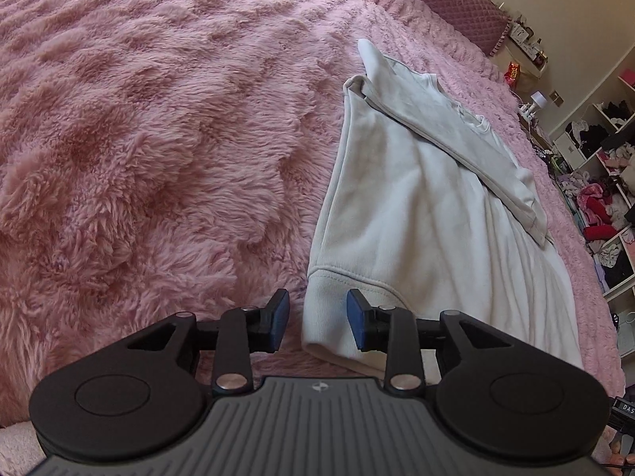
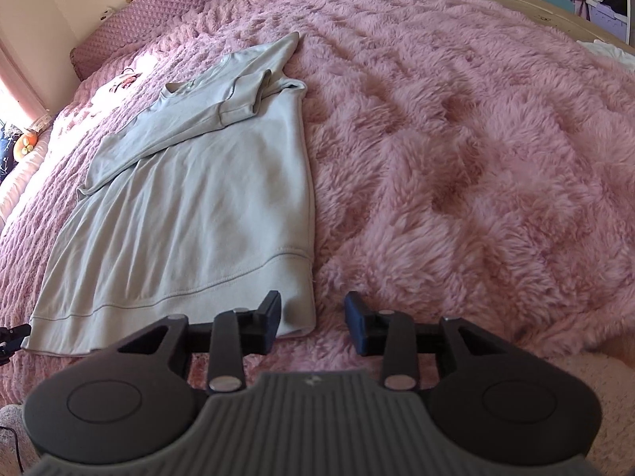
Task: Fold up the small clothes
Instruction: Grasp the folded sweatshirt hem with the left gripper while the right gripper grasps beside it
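Left wrist: left hand-held gripper [image 1: 317, 319] apart over sweatshirt [image 1: 405, 206] hem corner; right hand-held gripper [image 2: 313, 319] likewise; pink blanket [image 1: 158, 139] around.

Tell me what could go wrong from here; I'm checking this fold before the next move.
1. The folded sleeve lies loose across the sweatshirt; lifting the hem could slide it off.
2. The left gripper straddles only the hem corner, so a shallow pinch may slip.
3. The fluffy blanket may drag the fabric.

Black hand-held gripper [image 1: 317, 319], blue pads [image 1: 282, 317], ribbed grey body, silver screws.
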Motion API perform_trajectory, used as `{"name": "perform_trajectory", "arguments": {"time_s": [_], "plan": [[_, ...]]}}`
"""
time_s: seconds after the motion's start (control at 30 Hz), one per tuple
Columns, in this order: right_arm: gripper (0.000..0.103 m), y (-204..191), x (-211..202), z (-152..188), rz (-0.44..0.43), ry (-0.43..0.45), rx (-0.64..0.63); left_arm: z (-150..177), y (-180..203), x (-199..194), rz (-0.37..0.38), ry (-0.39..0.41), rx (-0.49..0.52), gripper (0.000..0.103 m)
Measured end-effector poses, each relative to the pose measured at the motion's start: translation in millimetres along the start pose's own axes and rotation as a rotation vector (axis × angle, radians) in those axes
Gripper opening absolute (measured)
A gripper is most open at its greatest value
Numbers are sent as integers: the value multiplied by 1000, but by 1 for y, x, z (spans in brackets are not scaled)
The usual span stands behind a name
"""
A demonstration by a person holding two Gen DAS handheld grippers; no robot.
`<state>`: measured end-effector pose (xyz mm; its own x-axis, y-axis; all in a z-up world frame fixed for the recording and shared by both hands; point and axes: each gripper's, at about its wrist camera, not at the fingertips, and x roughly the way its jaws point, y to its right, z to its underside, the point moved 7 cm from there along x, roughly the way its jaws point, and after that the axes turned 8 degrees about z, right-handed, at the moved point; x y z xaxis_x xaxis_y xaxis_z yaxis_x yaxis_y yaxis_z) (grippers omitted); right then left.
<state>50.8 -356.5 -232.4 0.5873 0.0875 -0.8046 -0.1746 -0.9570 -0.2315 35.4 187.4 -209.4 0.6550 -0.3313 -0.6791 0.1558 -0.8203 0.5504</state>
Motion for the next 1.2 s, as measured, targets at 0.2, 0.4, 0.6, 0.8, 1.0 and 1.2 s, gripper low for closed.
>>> {"name": "perform_trajectory", "arguments": {"time_s": [0.2,0.4,0.6,0.8,1.0,1.2], "plan": [[39,-4,9,-1,-6,-17,0,6,-6,11,64,-29,-103,38],[42,-11,16,-3,-23,-24,2,6,-1,22,79,-42,-122,55],[42,-23,21,-3,-52,-34,-15,5,7,31,124,-53,-136,75],[22,-30,18,-2,-58,-29,-59,8,16,34,176,-65,-99,21],[12,-26,15,-3,-68,-26,-37,7,23,33,205,-55,-92,16],[10,-26,8,-7,-89,-17,-18,0,30,28,262,-35,-113,15]]}}
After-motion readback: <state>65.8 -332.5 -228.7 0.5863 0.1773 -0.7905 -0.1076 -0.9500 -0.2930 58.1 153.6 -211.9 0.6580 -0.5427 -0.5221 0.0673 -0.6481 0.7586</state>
